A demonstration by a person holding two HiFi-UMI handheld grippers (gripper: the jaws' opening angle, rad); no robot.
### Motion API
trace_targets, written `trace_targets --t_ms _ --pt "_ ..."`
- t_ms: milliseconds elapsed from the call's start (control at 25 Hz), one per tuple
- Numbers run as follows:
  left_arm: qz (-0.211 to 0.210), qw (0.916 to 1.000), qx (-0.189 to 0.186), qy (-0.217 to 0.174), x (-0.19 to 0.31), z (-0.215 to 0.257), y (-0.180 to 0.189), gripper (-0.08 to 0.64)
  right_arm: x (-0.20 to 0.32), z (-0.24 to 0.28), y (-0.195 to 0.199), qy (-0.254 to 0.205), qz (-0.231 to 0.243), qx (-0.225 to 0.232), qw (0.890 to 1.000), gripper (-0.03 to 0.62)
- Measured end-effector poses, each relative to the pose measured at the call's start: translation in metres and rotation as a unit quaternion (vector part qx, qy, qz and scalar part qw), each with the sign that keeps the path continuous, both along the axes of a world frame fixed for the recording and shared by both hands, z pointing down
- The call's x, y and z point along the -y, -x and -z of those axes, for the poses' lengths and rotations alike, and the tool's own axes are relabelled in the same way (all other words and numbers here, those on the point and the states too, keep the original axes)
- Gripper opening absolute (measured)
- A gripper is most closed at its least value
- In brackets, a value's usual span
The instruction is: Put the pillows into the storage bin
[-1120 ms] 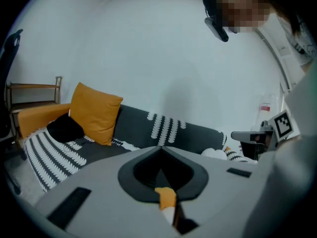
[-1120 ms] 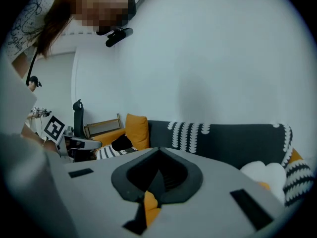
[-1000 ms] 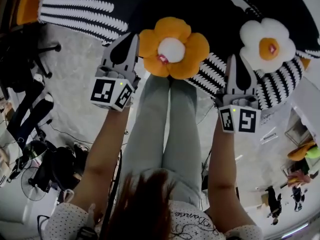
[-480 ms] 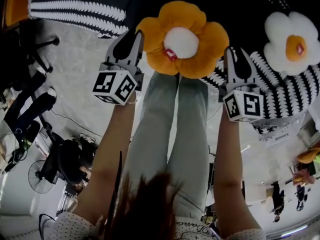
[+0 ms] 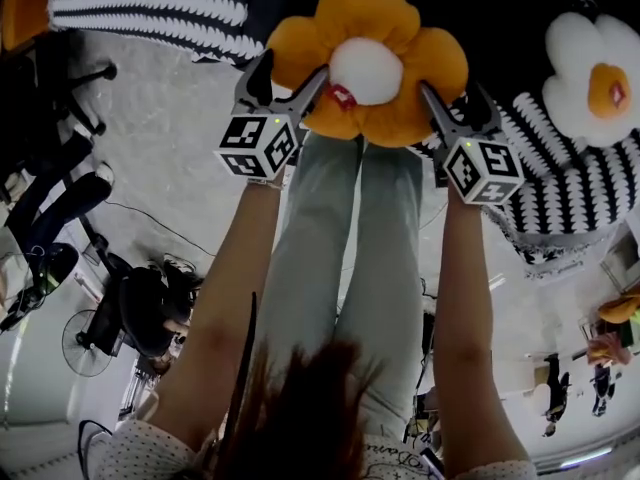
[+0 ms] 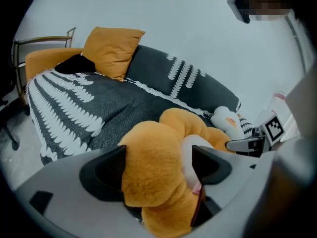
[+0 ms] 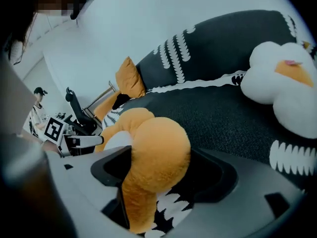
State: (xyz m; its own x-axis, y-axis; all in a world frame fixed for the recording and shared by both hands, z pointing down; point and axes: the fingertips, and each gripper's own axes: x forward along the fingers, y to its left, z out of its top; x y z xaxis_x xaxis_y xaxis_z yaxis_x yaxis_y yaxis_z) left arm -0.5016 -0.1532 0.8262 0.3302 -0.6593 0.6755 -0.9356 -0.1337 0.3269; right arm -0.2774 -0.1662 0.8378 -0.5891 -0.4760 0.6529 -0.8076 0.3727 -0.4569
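Legs (image 5: 340,258): the person's own, in pale trousers, standing on a grey floor (image 5: 160,158) directly below both tools.
Left tool (image 5: 290,73): its jaws stand wide and have just been opening. A petal of the orange pillow (image 5: 400,28) sits between them and is not visibly squeezed.
Right tool (image 5: 452,103): its jaws are likewise spread and have just been opening. Another petal fills most of the gap, with room left on one side.
Orange pillow: flower-shaped with a white centre, lying at the front edge of the sofa (image 5: 150,8) between the two tools.
Change: a second earlier both tools hung short of the pillow with their jaws together; now they straddle its sides.
Sofa: black cover with white leaf stripes.
White pillow (image 5: 590,83): also a flower, further right on the sofa, apart from the orange one.
Cushion (image 6: 111,51): square and orange, leaning at the sofa's far end.
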Motion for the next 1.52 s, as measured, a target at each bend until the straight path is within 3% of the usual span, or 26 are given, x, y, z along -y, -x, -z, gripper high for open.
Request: trace_targets --t_ms 160,320,600,680,720,800,1040,1240,1520 --pt "-0.031 0.9987 0.038 0.011 0.004 -0.013 -0.007 0.428 0.003 -0.008 0.006 0.009 0.011 0.007 1.0 0.4" --pt "-0.039 0.9978 0.051 0.018 0.014 -0.022 -0.007 0.444 0.007 -0.013 0.018 0.015 0.039 0.013 0.999 0.403" --pt "-0.033 0.9984 0.038 -0.024 0.017 -0.022 -0.004 0.457 0.007 -0.012 0.023 0.014 0.048 0.008 0.999 0.399" --pt "-0.025 0.9987 0.037 -0.024 0.016 -0.015 -0.004 0.449 0.007 -0.004 0.022 0.006 0.053 -0.002 0.999 0.364" --pt "-0.02 0.9989 0.037 -0.021 0.015 -0.012 -0.003 0.421 0.006 0.0 0.022 0.003 0.052 -0.003 0.999 0.342" --pt "-0.009 0.9992 0.038 -0.009 0.013 -0.009 0.003 0.292 0.005 0.005 0.023 0.004 0.047 0.003 0.999 0.302" --pt "-0.028 0.9986 0.037 0.028 0.009 -0.007 0.006 0.211 0.0 0.028 0.033 -0.004 0.048 0.008 0.999 0.2" --pt "-0.02 0.9993 0.031 -0.005 0.02 0.042 0.007 0.186 0.01 0.083 0.037 -0.046 0.037 0.018 0.998 0.17" --pt "-0.043 0.9964 0.018 -0.071 0.051 0.176 -0.004 0.187 0.032 0.219 0.024 -0.122 0.013 0.028 0.992 0.158"
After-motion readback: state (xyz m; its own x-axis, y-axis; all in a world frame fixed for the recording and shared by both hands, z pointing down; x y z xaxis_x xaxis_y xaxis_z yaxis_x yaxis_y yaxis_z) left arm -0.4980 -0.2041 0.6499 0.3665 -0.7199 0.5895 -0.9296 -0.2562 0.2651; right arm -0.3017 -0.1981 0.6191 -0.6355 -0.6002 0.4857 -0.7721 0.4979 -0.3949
